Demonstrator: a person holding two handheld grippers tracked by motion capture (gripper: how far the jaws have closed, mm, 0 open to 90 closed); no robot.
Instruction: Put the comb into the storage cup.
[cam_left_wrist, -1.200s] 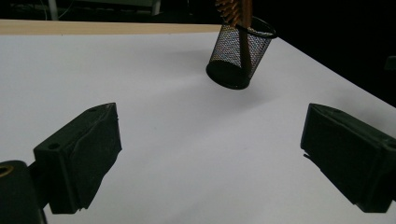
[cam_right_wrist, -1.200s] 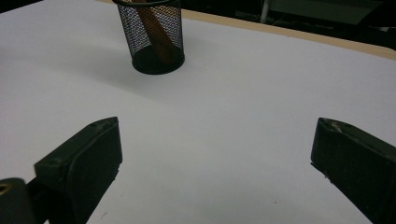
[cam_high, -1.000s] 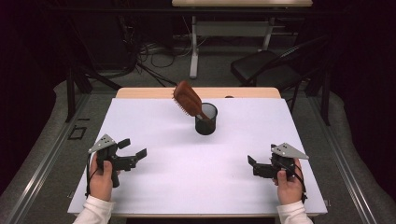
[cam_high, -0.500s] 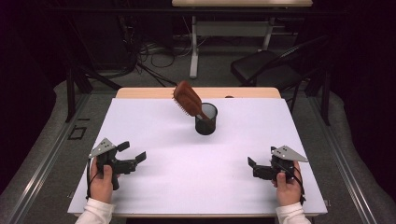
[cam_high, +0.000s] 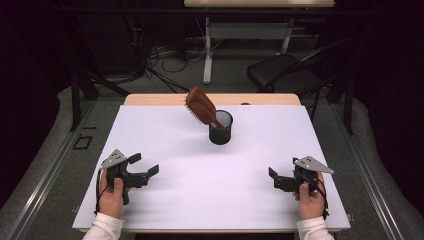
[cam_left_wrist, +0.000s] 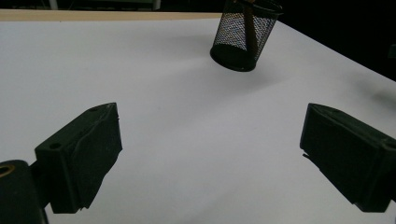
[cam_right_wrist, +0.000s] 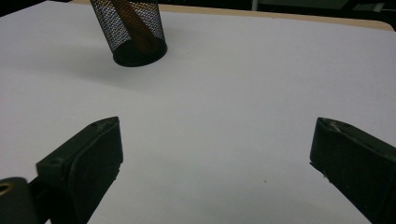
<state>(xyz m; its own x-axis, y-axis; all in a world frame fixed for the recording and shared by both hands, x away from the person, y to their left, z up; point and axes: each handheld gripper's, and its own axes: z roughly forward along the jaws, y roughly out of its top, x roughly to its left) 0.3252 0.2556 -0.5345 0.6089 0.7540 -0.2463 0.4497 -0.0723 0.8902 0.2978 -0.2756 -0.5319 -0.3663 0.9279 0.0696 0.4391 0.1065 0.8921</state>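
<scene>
- The left hand-held gripper (cam_high: 143, 170) sits low over the near-left part of the surface (cam_high: 165, 145), jaws spread wide and empty; in its own view the two black jaws stand far apart with bare white sheet between them.
- The right hand-held gripper (cam_high: 276, 179) mirrors it at the near right, also wide open and holding nothing.
- The brush (cam_high: 201, 106) stands handle-down in the cup (cam_high: 220, 128), its brown bristled head leaning out over the rim toward the far left. Through the mesh, the handle shows as a brown slanted bar in the right gripper view (cam_right_wrist: 132, 25).
- The cup is black wire mesh, upright, a little beyond the middle of the surface and well apart from both grippers. It lies ahead and to the right in the left gripper view (cam_left_wrist: 243, 35), ahead and to the left in the right one.
- Since a second ago the left hand has drawn slightly toward the near edge, and its jaws have turned to point more to the right; the right has hardly shifted. Brush and cup have not moved.
- I judge this a resting or starting pose: nothing is grasped, and any work on the brush calls for a long reach forward first.
- Beyond the surface are a dark floor, cables, a chair and a table leg.
</scene>
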